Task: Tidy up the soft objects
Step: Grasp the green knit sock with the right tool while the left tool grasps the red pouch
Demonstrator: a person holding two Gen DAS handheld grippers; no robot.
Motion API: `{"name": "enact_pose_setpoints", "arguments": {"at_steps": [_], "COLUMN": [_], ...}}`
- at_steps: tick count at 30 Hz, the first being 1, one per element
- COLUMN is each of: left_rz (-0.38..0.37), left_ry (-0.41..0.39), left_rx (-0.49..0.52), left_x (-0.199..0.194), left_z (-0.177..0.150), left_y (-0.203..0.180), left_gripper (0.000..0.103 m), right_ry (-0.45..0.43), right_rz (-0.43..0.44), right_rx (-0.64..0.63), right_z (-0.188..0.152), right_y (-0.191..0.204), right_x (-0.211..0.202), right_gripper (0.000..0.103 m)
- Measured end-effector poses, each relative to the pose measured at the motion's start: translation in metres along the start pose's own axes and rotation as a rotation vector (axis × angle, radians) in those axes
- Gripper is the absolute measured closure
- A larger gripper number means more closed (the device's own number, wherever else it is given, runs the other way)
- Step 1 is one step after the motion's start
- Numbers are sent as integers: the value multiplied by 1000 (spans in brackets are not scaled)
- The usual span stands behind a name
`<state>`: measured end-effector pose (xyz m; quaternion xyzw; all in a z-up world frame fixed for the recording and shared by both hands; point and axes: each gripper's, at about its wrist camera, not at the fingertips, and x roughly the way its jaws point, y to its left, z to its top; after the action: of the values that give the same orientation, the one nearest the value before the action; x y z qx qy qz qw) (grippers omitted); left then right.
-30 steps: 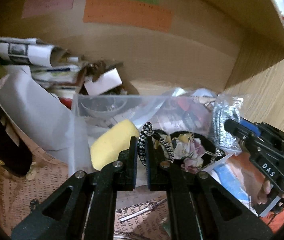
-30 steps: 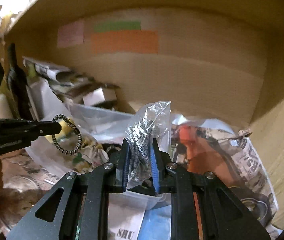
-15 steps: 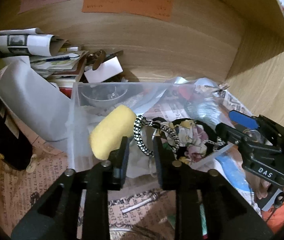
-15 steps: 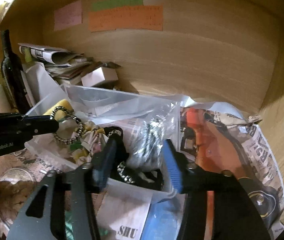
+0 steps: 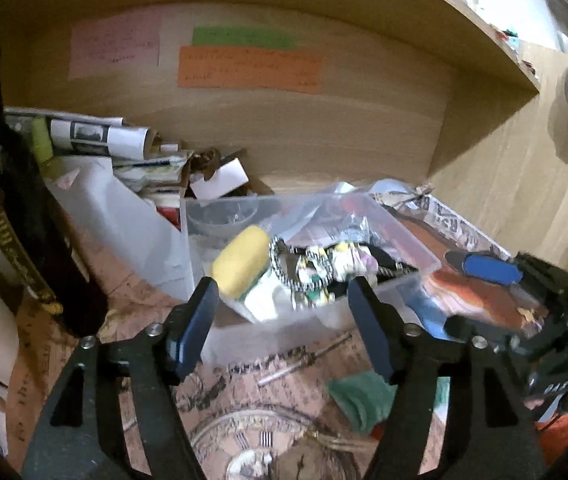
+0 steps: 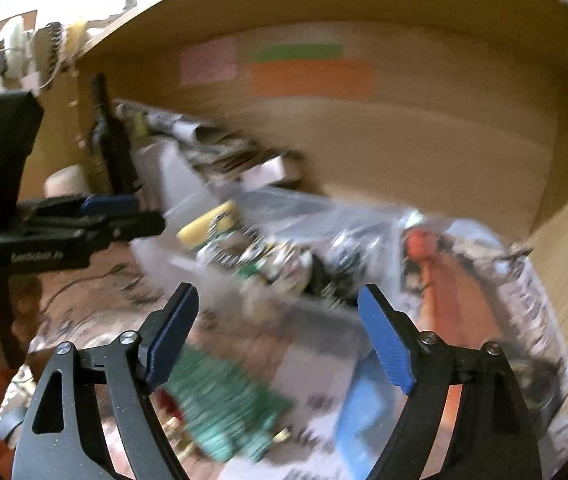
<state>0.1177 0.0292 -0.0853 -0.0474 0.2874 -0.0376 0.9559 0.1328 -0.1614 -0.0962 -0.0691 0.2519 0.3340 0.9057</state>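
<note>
Inside a wooden shelf, our left tongs (image 5: 282, 304) and right tongs (image 6: 278, 320) gape wide, empty. The black-and-white corded hair tie (image 5: 280, 262) lies in the clear bin (image 5: 407, 284) beside a yellow sponge (image 5: 242, 266) and floral scrunchie (image 5: 347, 262).

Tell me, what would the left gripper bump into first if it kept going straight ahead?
Probably the clear plastic bin: the open left gripper points at its near wall, with the yellow sponge and striped hair tie just behind. Depth is hard to judge.
</note>
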Motion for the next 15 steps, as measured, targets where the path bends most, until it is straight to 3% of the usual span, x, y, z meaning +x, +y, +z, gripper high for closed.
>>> {"name": "enact_pose_setpoints", "arguments": {"at_steps": [9, 13, 15], "left_rz": [6, 3, -4], "left_ry": [91, 126, 141], "left_rx": [6, 5, 4], "left_x": [3, 6, 6], "left_z": [-35, -49, -56], "left_y": [4, 5, 3], "left_gripper": [34, 34, 34], "right_ry": [181, 230, 226], "right_rz": [101, 119, 133], "right_rx": [75, 86, 88], "right_z": [-49, -58, -59], "right_y": [10, 9, 9], "right_x": [24, 30, 29], "right_gripper": [24, 50, 58]}}
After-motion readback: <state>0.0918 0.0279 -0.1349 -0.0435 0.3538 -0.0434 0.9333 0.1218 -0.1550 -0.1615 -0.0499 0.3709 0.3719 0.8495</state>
